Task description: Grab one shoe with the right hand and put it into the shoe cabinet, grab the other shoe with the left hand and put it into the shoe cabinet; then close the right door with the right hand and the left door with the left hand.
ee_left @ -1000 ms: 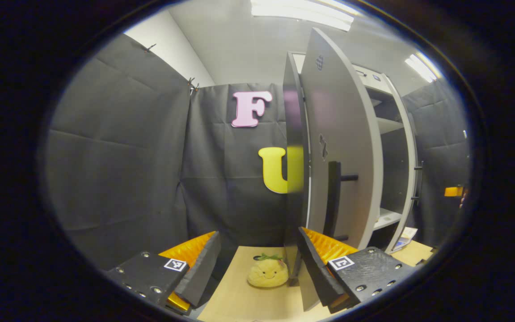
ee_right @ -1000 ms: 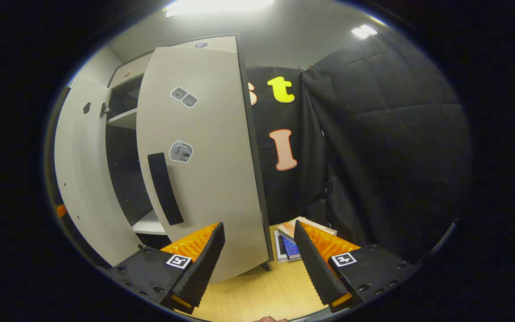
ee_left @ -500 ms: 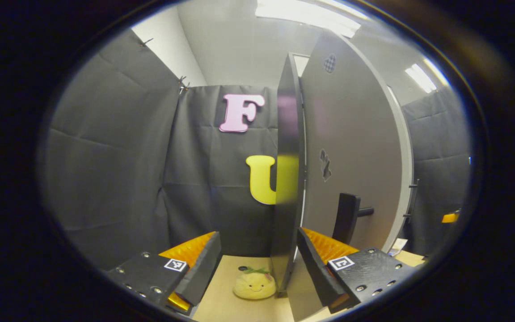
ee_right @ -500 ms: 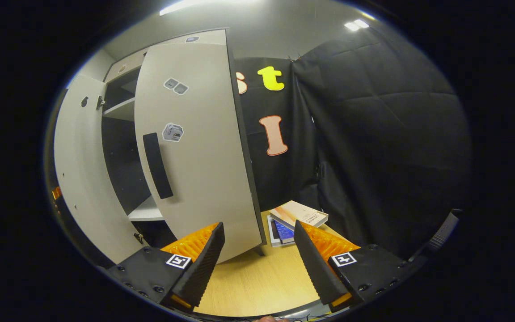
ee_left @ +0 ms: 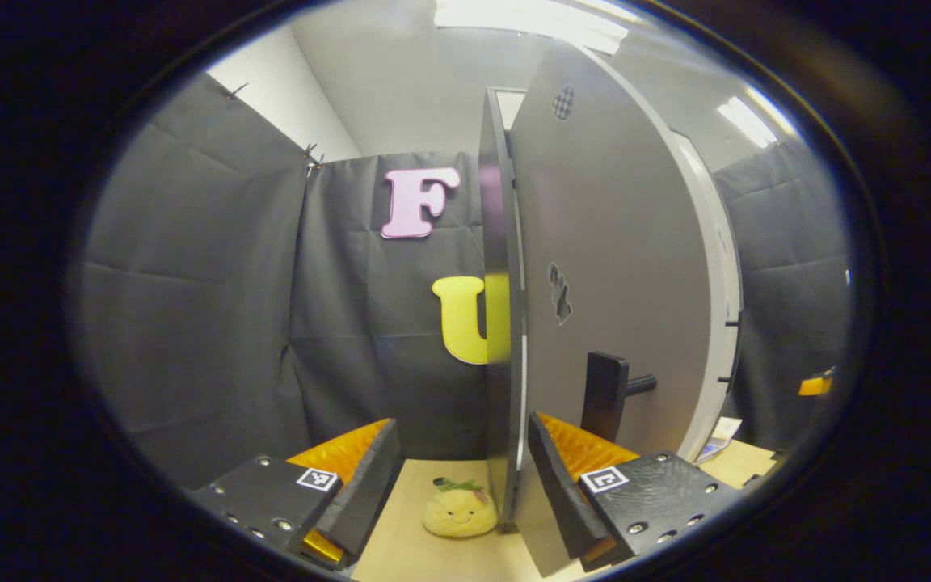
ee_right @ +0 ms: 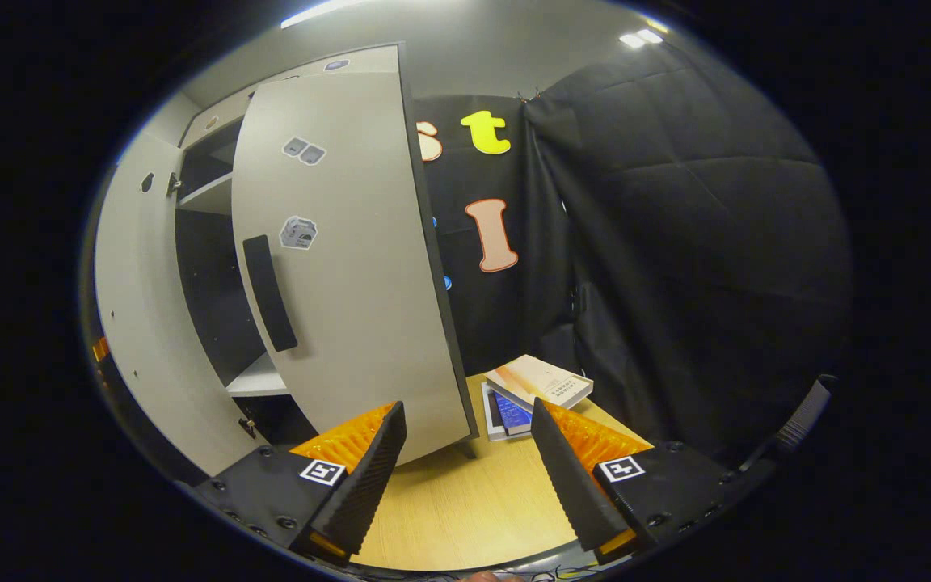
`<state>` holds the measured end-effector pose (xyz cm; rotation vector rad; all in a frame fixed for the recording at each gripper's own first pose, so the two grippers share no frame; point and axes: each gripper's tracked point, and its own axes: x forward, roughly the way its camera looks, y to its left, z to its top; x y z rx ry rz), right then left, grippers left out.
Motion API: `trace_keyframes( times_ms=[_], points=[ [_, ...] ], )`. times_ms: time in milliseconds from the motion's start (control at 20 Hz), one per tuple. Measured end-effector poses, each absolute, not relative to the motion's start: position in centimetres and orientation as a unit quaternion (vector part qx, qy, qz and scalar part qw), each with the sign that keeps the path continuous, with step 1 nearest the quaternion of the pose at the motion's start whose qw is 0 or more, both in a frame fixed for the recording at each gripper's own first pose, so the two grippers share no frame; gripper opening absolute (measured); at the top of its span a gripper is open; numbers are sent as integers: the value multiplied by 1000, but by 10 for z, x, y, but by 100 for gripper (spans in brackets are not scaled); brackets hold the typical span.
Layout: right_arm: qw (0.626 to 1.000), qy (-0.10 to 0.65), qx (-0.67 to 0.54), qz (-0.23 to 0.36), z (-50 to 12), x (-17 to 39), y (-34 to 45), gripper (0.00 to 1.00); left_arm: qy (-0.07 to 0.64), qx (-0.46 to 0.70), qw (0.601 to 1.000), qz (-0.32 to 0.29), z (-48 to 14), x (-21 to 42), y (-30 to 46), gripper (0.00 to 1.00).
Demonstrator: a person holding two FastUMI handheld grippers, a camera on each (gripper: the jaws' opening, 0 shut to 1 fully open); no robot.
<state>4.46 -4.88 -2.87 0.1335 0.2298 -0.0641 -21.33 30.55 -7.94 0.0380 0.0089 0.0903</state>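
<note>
A small yellow plush toy (ee_left: 459,512) with a smiling face and a green tuft on top sits on the light wooden surface (ee_left: 425,558), close to the dark cloth wall behind it. In the right gripper view, a stack of books (ee_right: 532,388) lies on the wooden surface (ee_right: 465,509) near the foot of the black cloth wall; the top book is pale and lies askew on the one below, which has a blue cover. Long bright ceiling lamps (ee_left: 530,16) shine above.

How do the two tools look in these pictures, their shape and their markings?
Both look alike. The left tool and the right tool each have two wedge-shaped fingers with a ribbed face, toothed along the inner edge. Each finger sits on a black, bolted block that carries a small square black-and-white marker. A dark cable shows near the right tool.
</note>
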Motion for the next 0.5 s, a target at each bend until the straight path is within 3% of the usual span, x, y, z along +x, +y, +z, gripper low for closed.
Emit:
trace_keyframes(
  times_ms=[50, 500],
  points=[
    [991, 116, 68, -24, -30, 51, -48, 98, 8, 18, 999, 49, -78, -214, 298, 88],
    [990, 124, 64, 16, -36, 105, -100, 98, 32, 39, 994, 100, -87, -205, 211, 88]
  ],
)
